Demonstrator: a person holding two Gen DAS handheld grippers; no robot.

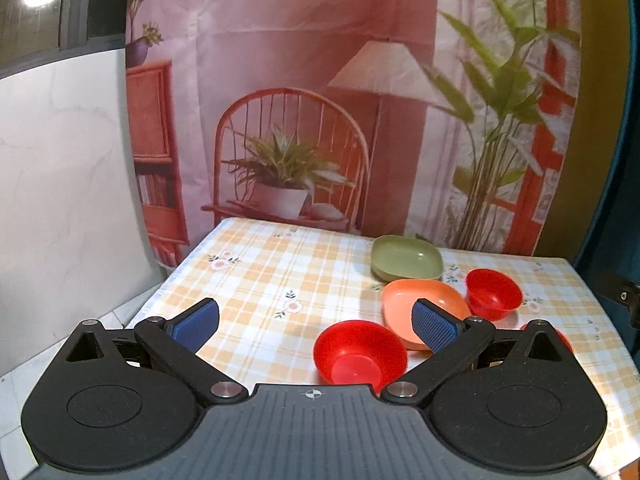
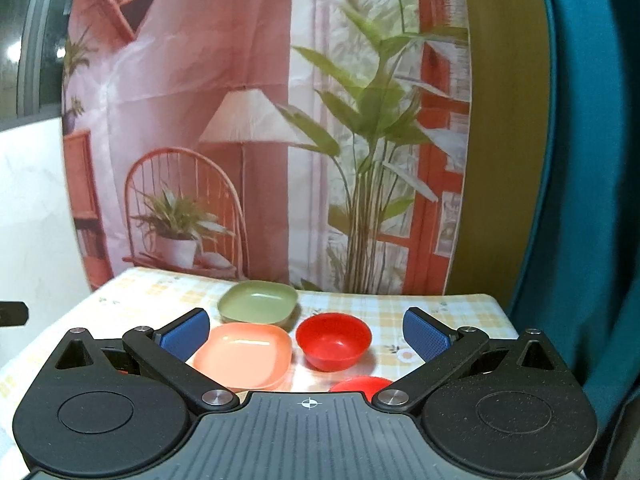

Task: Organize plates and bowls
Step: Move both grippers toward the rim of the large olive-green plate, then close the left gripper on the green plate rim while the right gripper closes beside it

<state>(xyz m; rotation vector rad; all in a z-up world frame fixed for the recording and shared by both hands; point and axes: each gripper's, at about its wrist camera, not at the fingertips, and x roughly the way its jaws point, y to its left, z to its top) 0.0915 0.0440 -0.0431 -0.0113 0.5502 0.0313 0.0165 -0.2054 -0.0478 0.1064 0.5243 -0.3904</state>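
While nothing is yet held, the layout reads as follows:

Left tongs (image 1: 316, 322): spread wide, empty, hovering above the near-left part of the table (image 1: 256, 272); blue pads well apart.

Right tongs (image 2: 306, 330): also spread wide and empty, hovering over the near-right part of the table.

Near red bowl (image 1: 360, 352): upright, lying straight ahead of the left tongs, just right of their centre line and just below the right-hand pad. It is not visible from the right wrist.

Far red bowl (image 2: 334, 340): upright, almost midway between the right tongs' pads, slightly right of centre, just beyond them.

Third red bowl (image 2: 362, 383): only a sliver shows, right under the body of the right tongs; its pose cannot be told.

Orange plate (image 2: 244, 354): square with rounded corners, so no real long axis; beside the far red bowl, on its left, overlapped in view by the left-hand pad.

Green plate (image 2: 258, 304): same shape, behind the orange plate, touching or nearly touching it.

Deciding relation: the near red bowl lies nearest the left tongs, the far red bowl nearest the right tongs; the plates sit between the two, closer to the right side.

Judgement: sorting has not begun; a likely first move is a rim grasp on whichever bowl faces each hand, then nesting bowls and stacking plates.

Risk: smooth plastic rims may slip from a shallow pinch.
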